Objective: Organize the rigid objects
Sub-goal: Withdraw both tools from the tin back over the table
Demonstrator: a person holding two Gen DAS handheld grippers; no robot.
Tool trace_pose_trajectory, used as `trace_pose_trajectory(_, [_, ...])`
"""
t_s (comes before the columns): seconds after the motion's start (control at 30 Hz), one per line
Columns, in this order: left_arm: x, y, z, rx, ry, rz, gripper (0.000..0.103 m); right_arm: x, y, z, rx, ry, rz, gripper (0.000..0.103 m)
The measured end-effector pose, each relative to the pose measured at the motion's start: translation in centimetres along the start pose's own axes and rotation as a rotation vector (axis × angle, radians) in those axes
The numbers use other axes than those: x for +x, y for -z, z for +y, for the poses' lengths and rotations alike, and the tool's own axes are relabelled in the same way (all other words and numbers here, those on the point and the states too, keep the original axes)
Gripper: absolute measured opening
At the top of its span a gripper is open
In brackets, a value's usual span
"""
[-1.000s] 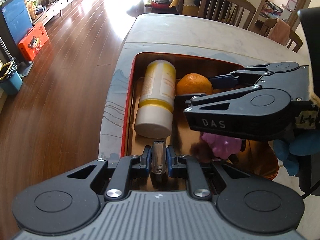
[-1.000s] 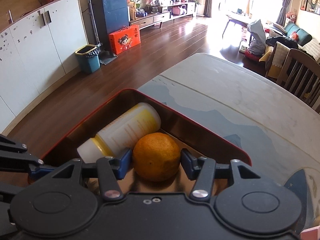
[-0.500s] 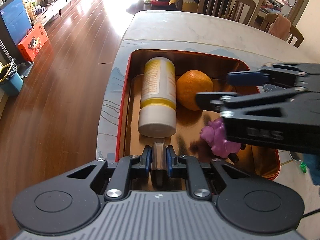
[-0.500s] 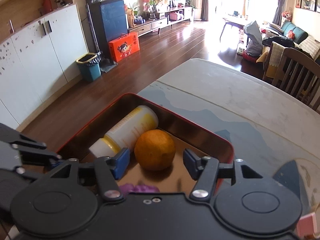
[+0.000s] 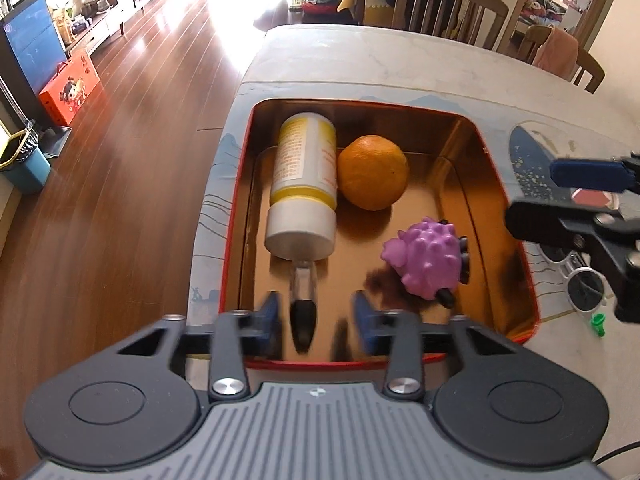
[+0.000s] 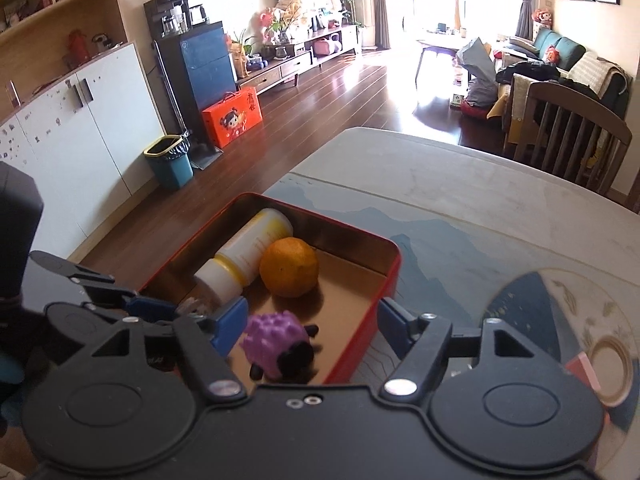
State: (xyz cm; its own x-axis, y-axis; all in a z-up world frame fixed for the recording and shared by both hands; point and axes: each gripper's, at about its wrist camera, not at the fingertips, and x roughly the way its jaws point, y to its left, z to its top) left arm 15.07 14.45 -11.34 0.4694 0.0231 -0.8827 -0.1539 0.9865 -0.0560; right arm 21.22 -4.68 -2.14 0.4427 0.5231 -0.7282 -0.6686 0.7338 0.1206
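A red tin (image 5: 510, 216) with a gold inside sits on the table. In it lie a white and yellow bottle (image 5: 303, 184), an orange (image 5: 373, 173), a purple spiky toy (image 5: 426, 262) and a small clear vial with a black cap (image 5: 304, 300). My left gripper (image 5: 316, 316) is open above the tin's near edge, and the vial lies loose between its fingers. My right gripper (image 6: 312, 320) is open and empty above the tin's right rim (image 6: 384, 280), over the purple toy (image 6: 276, 340). The orange (image 6: 290, 266) and the bottle (image 6: 244, 256) lie beyond it.
White-framed sunglasses (image 5: 580, 276), a small green piece (image 5: 597, 324) and a pink box (image 5: 592, 198) lie on the table right of the tin. Wooden chairs (image 5: 444, 4) stand at the far end. The table's left edge drops to the wooden floor (image 5: 120, 160).
My left gripper has opened and let go of the vial, which now lies in the tin. My right gripper has drawn back from the orange and moved right, still open.
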Motion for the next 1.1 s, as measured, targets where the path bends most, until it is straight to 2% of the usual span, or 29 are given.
trace_pose_trajectory(0.03, [-0.4, 0.1, -0.1, -0.001, -0.001, -0.014, 0.063, -0.4, 0.2, -0.1, 0.001, -0.001, -0.003, 0.072])
trace_pose_trajectory(0.23, [-2.2, 0.6, -1.5, -0.013, 0.0, -0.055, 0.064, -3.4, 1.7, -0.9, 0.013, -0.011, -0.033, 0.077])
trace_pose_trajectory(0.3, [-2.8, 0.6, -2.0, -0.015, -0.001, -0.068, 0.064, -4.6, 2.4, -1.5, 0.017, -0.011, -0.048, 0.084])
trace_pose_trajectory(0.4, [-3.9, 0.7, -3.3, -0.011, 0.001, -0.092, 0.067, -6.4, 3.3, -2.7, 0.028, -0.01, -0.067, 0.088])
trace_pose_trajectory(0.53, [-5.4, 1.0, -5.4, -0.002, -0.026, -0.159, 0.068, -8.5, 4.6, -4.5, 0.039, 0.005, -0.09, 0.09])
trace_pose_trajectory(0.7, [-6.9, 1.1, -8.4, 0.01, -0.019, -0.221, 0.073, -10.4, 6.2, -6.7, 0.045, 0.039, -0.102, 0.093])
trace_pose_trajectory(0.83, [-7.3, 1.1, -11.0, 0.017, 0.003, -0.233, 0.081, -11.7, 7.5, -8.7, 0.061, 0.064, -0.109, 0.1])
trace_pose_trajectory(1.1, [-6.4, 1.7, -14.9, -0.006, 0.028, -0.234, 0.082, -12.9, 10.2, -12.8, 0.084, 0.107, -0.094, 0.103])
